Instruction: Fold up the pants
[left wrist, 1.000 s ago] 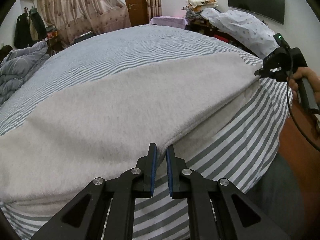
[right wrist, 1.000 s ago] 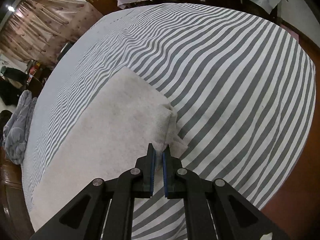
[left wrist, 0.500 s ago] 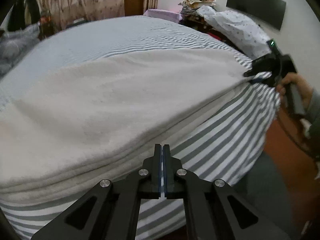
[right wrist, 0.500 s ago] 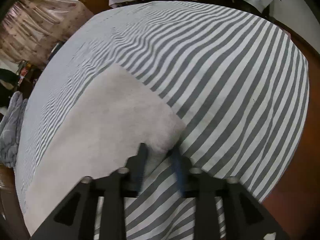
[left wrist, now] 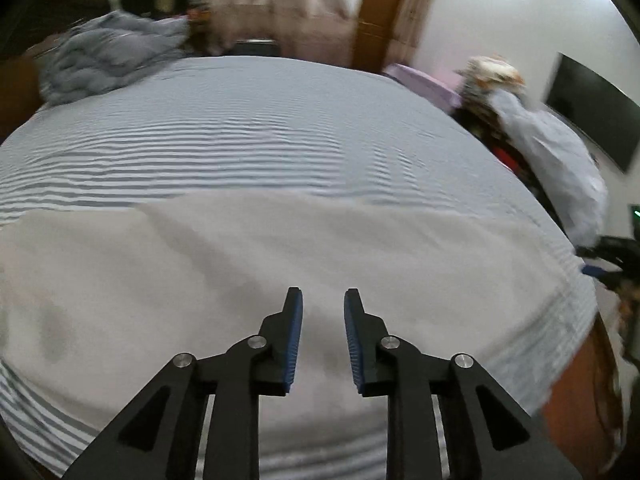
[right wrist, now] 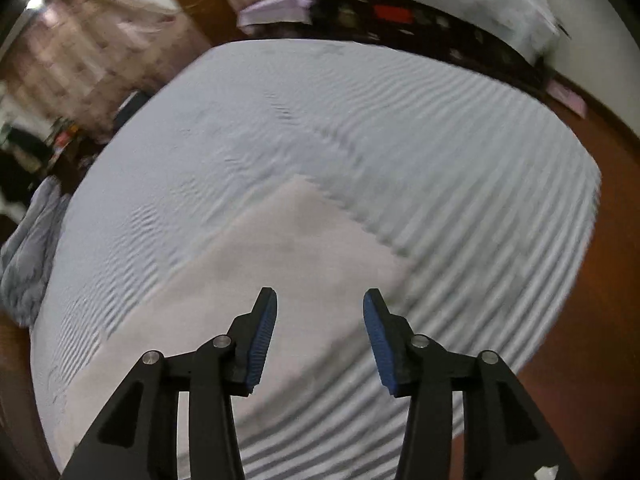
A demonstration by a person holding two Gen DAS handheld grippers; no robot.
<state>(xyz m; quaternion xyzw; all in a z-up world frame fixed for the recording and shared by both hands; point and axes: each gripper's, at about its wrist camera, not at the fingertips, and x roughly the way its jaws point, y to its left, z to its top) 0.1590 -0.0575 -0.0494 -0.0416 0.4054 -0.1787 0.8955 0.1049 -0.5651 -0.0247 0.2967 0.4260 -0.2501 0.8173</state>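
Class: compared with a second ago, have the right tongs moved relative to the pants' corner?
Yes. The right tongs have let go and lifted off the pants, jaws opening, nothing between.

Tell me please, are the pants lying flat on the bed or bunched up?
Flat: the pants spread as one smooth light rectangle across the striped bed.

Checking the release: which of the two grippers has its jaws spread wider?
The right gripper; its jaws gape wider than the left gripper, both opening above the pants.
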